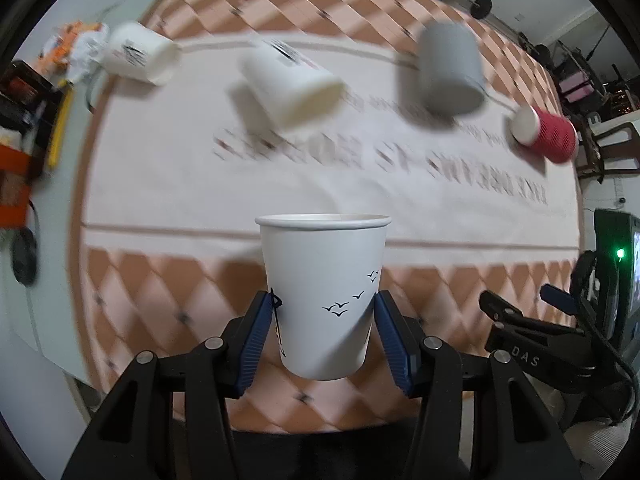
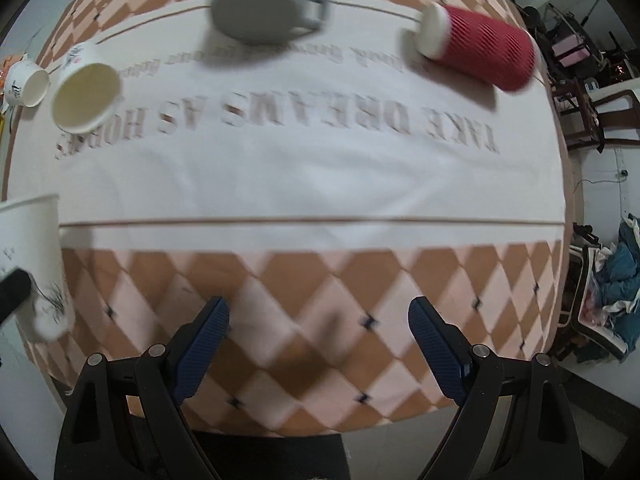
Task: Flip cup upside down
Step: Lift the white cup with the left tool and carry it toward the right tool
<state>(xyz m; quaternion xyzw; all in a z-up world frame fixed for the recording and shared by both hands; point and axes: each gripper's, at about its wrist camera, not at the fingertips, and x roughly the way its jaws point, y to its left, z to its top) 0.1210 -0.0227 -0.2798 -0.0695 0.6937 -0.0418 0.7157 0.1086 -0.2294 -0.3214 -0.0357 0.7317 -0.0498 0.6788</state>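
Note:
My left gripper (image 1: 325, 312) is shut on a white paper cup (image 1: 324, 276) with small black birds printed on it. The cup is upright, rim up, held above the near part of the table. The same cup shows at the left edge of the right wrist view (image 2: 34, 256). My right gripper (image 2: 319, 316) is open and empty above the checkered cloth near the table's front edge. It also shows at the right of the left wrist view (image 1: 520, 312).
Several cups lie on their sides on the white runner (image 2: 304, 184): two white paper cups (image 1: 288, 80) (image 1: 138, 54), a grey mug (image 1: 452, 68) and a red ribbed cup (image 1: 544, 132). Clutter (image 1: 36, 92) sits at the left table edge. Chairs (image 2: 588, 92) stand to the right.

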